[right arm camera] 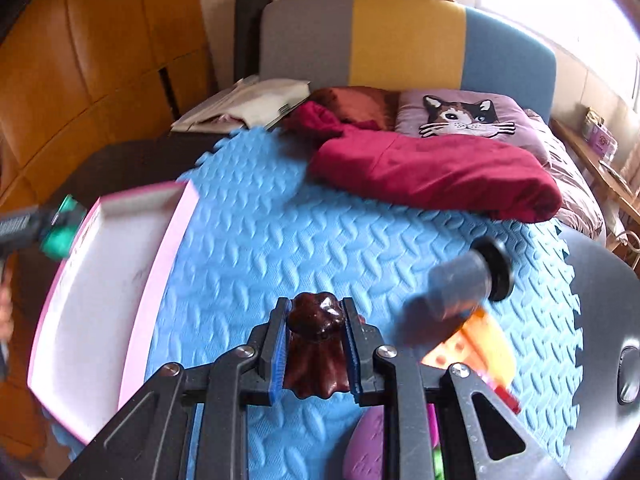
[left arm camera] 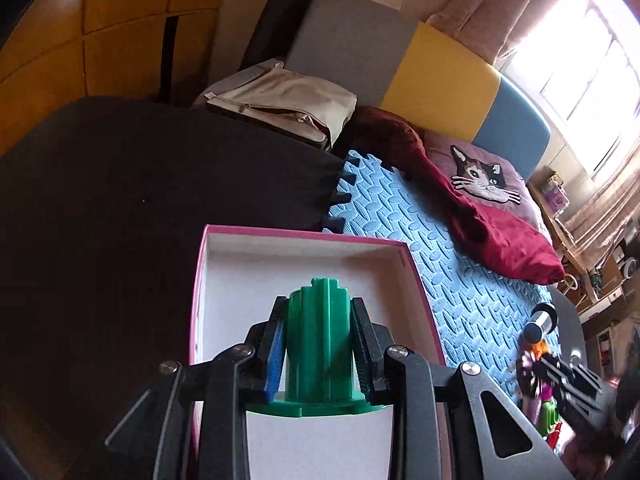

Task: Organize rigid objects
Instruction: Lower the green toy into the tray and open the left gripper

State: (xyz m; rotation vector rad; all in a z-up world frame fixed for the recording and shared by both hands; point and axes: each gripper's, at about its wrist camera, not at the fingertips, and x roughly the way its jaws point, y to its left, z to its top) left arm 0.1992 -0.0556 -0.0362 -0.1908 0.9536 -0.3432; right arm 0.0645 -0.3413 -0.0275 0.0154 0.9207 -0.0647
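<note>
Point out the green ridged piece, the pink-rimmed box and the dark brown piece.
green ridged piece (left arm camera: 318, 344): left wrist view, middle of its ribbed body.
pink-rimmed box (left arm camera: 304, 236): left wrist view, far pink rim.
dark brown piece (right arm camera: 316, 340): right wrist view, its middle between the pads.

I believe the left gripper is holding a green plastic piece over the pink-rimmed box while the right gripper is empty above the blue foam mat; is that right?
Not quite. The right gripper is not empty: in the right wrist view it is shut on a dark brown piece above the blue foam mat. The rest holds: the left gripper grips the green plastic piece over the pink-rimmed box.
</note>
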